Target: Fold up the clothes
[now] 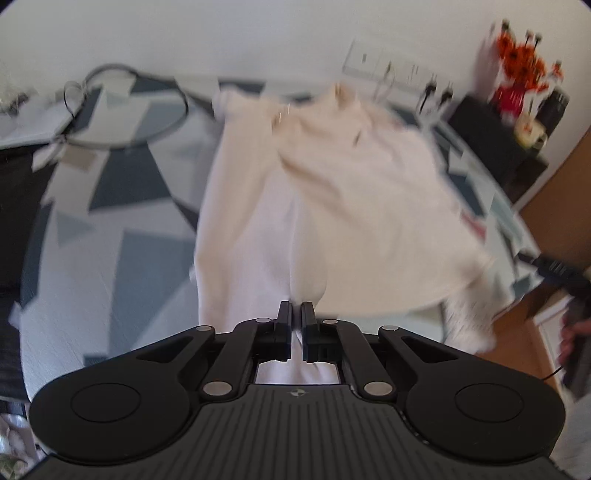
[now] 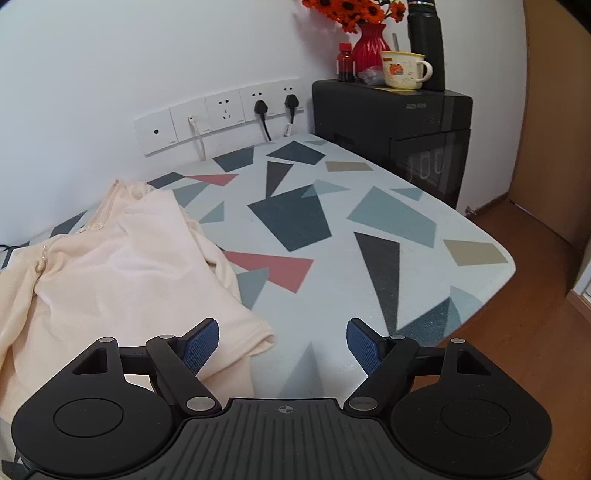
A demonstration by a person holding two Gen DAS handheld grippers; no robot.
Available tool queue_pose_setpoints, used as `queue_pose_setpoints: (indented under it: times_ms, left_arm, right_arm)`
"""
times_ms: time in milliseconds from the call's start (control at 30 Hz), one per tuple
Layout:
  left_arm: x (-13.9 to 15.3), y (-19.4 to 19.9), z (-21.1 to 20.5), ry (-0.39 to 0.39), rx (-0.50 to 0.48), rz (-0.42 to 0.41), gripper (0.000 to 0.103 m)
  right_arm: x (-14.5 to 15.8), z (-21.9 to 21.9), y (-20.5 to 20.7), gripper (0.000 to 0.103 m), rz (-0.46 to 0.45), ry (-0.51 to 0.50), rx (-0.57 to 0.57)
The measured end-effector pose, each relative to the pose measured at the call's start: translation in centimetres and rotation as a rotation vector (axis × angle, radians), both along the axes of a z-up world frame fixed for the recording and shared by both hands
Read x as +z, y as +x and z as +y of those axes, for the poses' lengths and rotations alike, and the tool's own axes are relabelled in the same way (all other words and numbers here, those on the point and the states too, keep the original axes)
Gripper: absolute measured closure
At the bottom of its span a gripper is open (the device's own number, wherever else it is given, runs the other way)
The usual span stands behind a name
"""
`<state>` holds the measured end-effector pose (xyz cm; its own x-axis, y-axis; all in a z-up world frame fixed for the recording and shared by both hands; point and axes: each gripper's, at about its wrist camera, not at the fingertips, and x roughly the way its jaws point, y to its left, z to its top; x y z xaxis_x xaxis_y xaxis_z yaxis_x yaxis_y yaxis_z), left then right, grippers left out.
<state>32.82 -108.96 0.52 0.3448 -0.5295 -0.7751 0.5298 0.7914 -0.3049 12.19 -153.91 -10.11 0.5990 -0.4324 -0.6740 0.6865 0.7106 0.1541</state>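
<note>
Over on the black cabinet [image 2: 391,110] we've got a red vase [image 2: 370,46] of orange flowers [image 2: 351,9], a small brown bottle [image 2: 346,62] just beside it, a cream mug [image 2: 404,70] with a spoon standing in it, and a tall black flask [image 2: 425,44] behind. Along the white wall runs a socket strip [image 2: 221,114], two black plugs in (plus one white lead). The geometric-print table cover [image 2: 369,258] spreads below, wooden floor [image 2: 517,332] to its right.
</note>
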Motion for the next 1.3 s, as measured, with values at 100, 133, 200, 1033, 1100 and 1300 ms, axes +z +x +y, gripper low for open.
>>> queue_pose_setpoints:
  times_ms: [100,133,200,1033,1100,1300]
  left_arm:
    - [3.5,2.2,1.7,-0.093,0.069,-0.001,0.098]
    - [4.7,2.9,2.1,-0.11,0.094,-0.025,0.098]
    - [6.8,4.3,2.2,-0.134,0.12,-0.089,0.098]
    - [-3.6,13.4,-9.0,0.192,0.071,-0.124,0.041]
    - [-3.4,11.6,-8.0,0.181,0.043,-0.116,0.039]
    - [-5.7,7.9,-5.7,0.247,-0.065,-0.047,0.033]
  right_arm:
    - [0.1,0.0,0.8,0.029,-0.011,0.006,0.01]
    - [0.1,-0.1,1.0,0.029,-0.017,0.01,0.015]
    - [0.0,-0.1,1.4,0.029,-0.029,0.015,0.022]
    - [-4.0,4.5,1.8,0.013,0.109,0.039,0.228]
    - [-4.4,5.5,2.6,0.012,0.139,0.036,0.279]
    - [-5.4,7.7,6.0,0.007,0.22,-0.018,0.38]
